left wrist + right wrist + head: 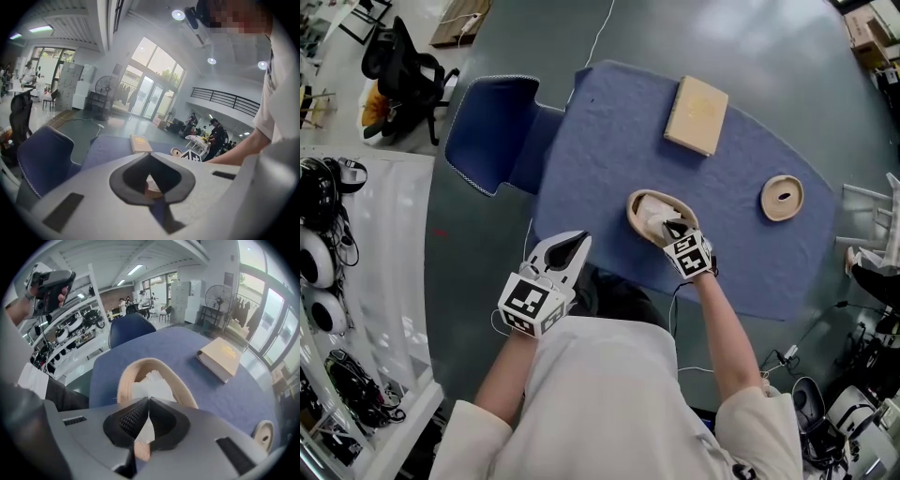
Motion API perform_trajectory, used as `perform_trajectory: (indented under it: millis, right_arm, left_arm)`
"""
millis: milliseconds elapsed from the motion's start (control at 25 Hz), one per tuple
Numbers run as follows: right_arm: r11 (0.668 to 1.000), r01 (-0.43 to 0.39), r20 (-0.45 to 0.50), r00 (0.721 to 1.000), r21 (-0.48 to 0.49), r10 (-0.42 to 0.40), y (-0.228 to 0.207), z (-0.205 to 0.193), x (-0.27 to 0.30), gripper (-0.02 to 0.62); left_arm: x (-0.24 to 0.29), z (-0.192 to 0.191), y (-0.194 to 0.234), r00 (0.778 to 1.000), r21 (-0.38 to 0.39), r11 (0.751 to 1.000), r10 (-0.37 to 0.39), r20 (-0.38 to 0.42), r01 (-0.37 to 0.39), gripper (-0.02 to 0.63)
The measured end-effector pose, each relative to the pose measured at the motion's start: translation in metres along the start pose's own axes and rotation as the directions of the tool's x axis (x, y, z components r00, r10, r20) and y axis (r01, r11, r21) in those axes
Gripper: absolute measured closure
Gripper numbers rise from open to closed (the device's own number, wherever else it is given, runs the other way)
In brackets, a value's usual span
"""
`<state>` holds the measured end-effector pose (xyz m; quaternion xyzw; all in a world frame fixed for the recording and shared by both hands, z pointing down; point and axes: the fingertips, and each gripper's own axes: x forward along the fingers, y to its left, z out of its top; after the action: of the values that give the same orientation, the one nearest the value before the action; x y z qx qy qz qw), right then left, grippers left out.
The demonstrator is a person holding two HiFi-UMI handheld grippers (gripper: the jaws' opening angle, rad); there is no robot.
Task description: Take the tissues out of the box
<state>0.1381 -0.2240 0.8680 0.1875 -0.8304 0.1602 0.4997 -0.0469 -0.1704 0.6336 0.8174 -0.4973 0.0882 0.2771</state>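
An oval wooden tissue box (634, 218) stands open on the blue table (609, 141), with white tissue (652, 214) bunched inside. My right gripper (675, 228) reaches into the box from the near side. In the right gripper view its jaws (148, 401) are shut on a fold of the tissue (152, 383), above the box rim (123, 380). My left gripper (574, 246) hovers off the table's near-left edge, shut and empty. In the left gripper view its jaws (149, 155) meet with nothing between them.
The box's round wooden lid (782, 198) with a hole lies at the table's right. A tan book-shaped box (697, 114) lies at the far side. A blue chair (492, 131) stands left of the table. Shelves with gear line the left wall.
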Motion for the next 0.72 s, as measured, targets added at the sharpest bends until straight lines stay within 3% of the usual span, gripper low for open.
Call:
perform_trajectory:
  millis: [360,720]
  right_arm:
    - [0.983,0.04,0.164,0.984,0.178,-0.07,-0.002,0.023,-0.052,0.563]
    - [0.94,0.072,0.317,0.93,0.334,-0.184,-0.009,0.052,-0.126,0.563]
  left_arm:
    - [-0.012,0.017,-0.001,0.999,0.03,0.999,-0.023,0.024,0.022,0.598]
    - [-0.013,0.045,-0.005,0.996,0.099,0.992,-0.087,0.031,0.084,0.598]
